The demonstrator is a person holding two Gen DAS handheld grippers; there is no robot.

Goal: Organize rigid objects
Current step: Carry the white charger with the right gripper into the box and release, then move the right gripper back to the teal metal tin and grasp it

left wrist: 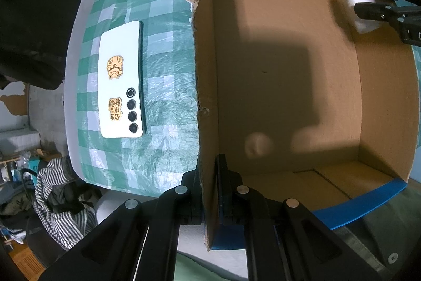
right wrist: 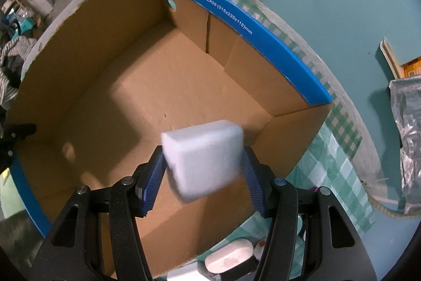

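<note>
Holding a white block (right wrist: 204,158), the right gripper (right wrist: 202,175) hovers over the empty cardboard box (right wrist: 131,86); left gripper (left wrist: 208,191) clamps its wall; phone (left wrist: 121,82) remains on counter (left wrist: 168,86).

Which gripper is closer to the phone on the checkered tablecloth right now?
Left. The left gripper is clamped on the cardboard box wall right beside the phone. The right gripper is over the box's far side, holding a white block.
</note>
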